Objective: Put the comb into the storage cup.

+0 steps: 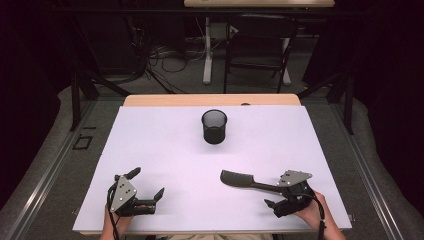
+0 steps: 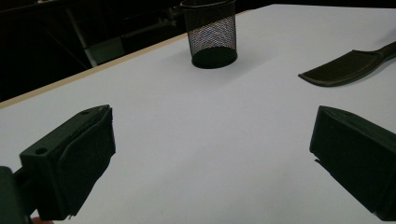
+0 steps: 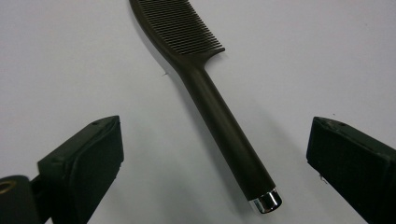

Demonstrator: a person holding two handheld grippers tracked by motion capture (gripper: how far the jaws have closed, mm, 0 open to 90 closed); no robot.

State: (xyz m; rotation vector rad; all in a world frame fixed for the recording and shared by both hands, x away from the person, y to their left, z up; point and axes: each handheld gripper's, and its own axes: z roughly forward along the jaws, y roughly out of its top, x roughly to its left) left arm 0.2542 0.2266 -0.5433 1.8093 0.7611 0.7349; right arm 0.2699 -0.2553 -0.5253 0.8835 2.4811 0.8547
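A dark comb (image 1: 240, 180) with a long handle lies flat on the white table sheet (image 1: 165, 150), teeth end toward the middle of the table. In the right gripper view the comb (image 3: 219, 116) has a chrome end cap, and its handle runs between the two jaws without touching either. My right gripper (image 3: 215, 158) is open around that handle end, low over the sheet, and in the high view the right gripper (image 1: 274, 194) sits at the front right. My left gripper (image 1: 147, 183) rests open at the front left with nothing between its jaws.
A black mesh cup (image 1: 214, 127) stands upright toward the back middle of the sheet, also ahead of the left gripper (image 2: 210, 154) as the mesh cup (image 2: 210, 32). The comb (image 2: 345, 67) lies off to its right. A dark chair (image 1: 257, 45) and cables sit beyond the table.
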